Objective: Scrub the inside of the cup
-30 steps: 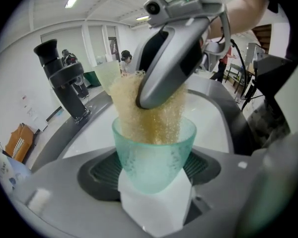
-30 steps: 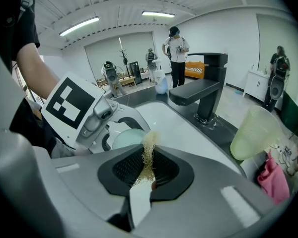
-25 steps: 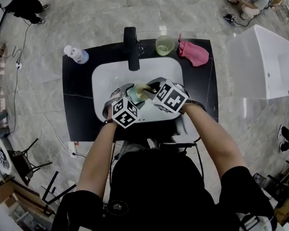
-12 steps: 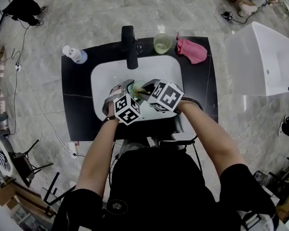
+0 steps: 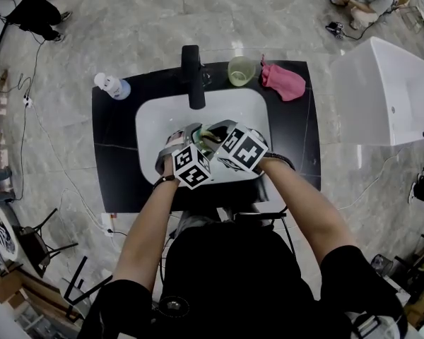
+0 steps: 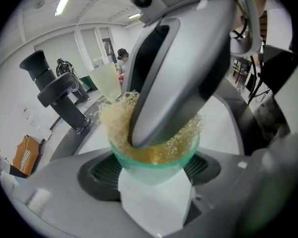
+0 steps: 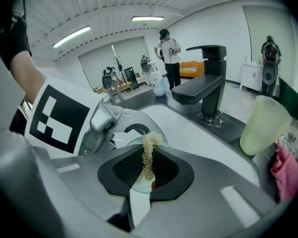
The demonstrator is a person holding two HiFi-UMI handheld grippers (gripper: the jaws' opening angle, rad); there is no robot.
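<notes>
I am working over the sink (image 5: 150, 119). The left gripper (image 6: 154, 175) is clamping the green cup (image 6: 149, 168) above its basin, and the right gripper (image 7: 146, 171) is pinching the fibrous scrubber (image 7: 148, 152) inside that cup. Pushing too hard risks levering the cup out of the jaws. I am counting two cups, the pale cup (image 5: 242, 68) standing behind the sink, and one scrubber.
</notes>
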